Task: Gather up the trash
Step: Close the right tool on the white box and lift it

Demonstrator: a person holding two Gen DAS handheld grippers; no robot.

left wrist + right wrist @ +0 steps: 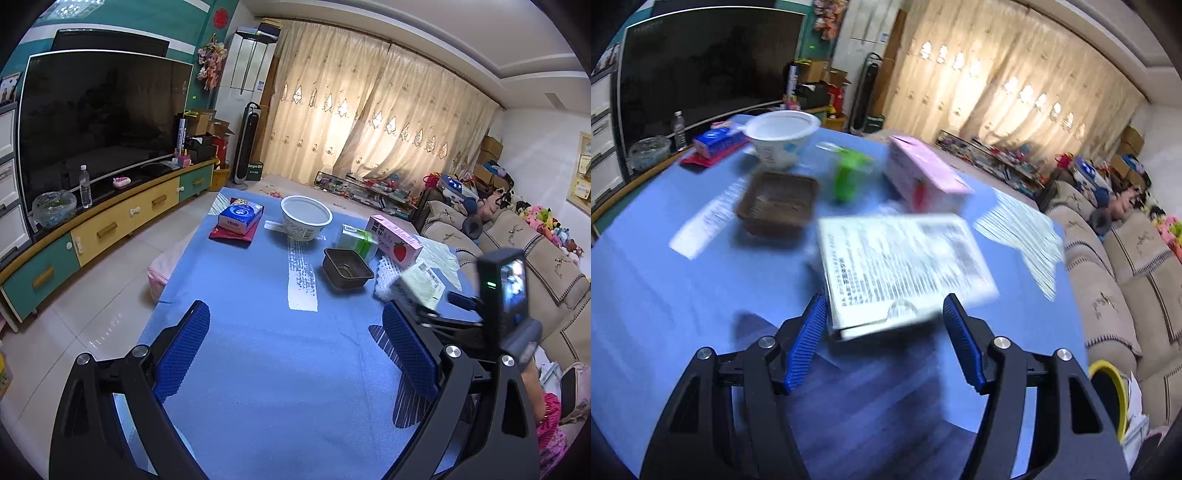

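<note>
Setting: a table covered with a blue cloth (240, 350) carries scattered packaging; a beige sofa (1108, 280) runs along its right side.
Right gripper (882, 332): its blue-padded jaws stand partly apart around the near end of a flat white printed carton (901, 266). The left pad appears to touch the carton's edge, while a gap shows at the right pad. The view is blurred, so whether the box is truly clamped cannot be told.
Carton's place: between the right jaws, over the near right part of the table, tilted. In the left wrist view the same carton (419, 286) sits off the cloth, in front of a white foam net (386, 275).
Carton's look: a thin rectangular box, white with dense black text and a barcode, one end flap showing a curved tab.
Left gripper (295, 354): jaws wide and empty, hovering over bare cloth, probably kept free for the next piece.
Other trash: a dark brown square plastic tray (347, 267), a white round paper bowl (306, 218), a pink strawberry milk carton (395, 240) and a blue tissue pack (240, 218) lie further back, untouched.
Likely reason for the hold: gripping the carton by its narrow end suits carrying it off to a bin.
</note>
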